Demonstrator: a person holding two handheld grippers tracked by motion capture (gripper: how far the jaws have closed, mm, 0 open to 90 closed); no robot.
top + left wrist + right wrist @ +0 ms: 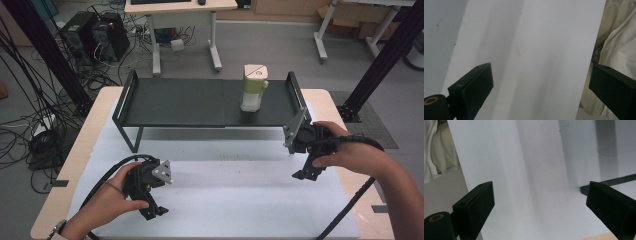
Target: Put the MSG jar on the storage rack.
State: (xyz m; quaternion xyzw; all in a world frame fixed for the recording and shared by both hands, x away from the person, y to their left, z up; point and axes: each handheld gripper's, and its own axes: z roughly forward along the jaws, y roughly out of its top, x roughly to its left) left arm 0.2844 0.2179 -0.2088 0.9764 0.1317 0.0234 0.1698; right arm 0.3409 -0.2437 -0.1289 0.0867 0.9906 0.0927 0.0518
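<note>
A cream and pale green lidded container (252, 87) stands upright on a low black metal shelf (190, 102) at the back of the table, toward its right end. A hand holds my left gripper (154, 212) low over the white mat (240, 190) at the front left. Its jaws stand wide apart in the left gripper view (541, 72), with bare mat between them. My right gripper (307, 174) hangs over the mat's right side, just in front of the shelf's right leg. It is open (539, 190) and holds nothing.
The shelf's black foot (609, 181) lies beyond the right jaw in the right gripper view. Pale cloth (616, 45) shows past the mat's edge. Black frame posts (377, 65) flank the table. Desks, computers (97, 35) and cables fill the floor behind.
</note>
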